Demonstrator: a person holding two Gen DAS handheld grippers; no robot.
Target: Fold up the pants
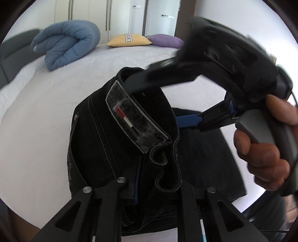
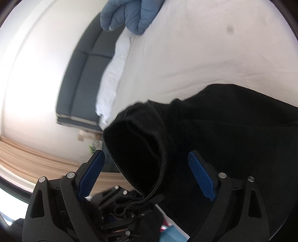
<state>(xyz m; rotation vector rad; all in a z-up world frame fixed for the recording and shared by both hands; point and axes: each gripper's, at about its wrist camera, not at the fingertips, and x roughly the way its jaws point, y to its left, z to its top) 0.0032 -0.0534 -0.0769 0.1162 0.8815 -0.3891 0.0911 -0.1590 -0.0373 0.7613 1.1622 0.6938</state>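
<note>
One claw (image 1: 149, 193) on pants (image 1: 119, 130) — rt claw (image 2: 147, 173) wide

Place: home bedroom | Evidence: wide bed under white sheet (image 1: 115, 61); rolled blue duvet (image 1: 69, 42); yellow pillow (image 1: 128, 40) and purple pillow (image 1: 165, 41) at far edge; tall pale wardrobe doors (image 1: 89, 13) behind; grey padded panel (image 2: 87, 78), possibly a headboard; wooden floor (image 2: 28, 154).

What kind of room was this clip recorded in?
Most likely a bedroom: a bed with a white sheet, a rolled blue duvet and pillows on it, and tall wardrobe doors behind.
</note>
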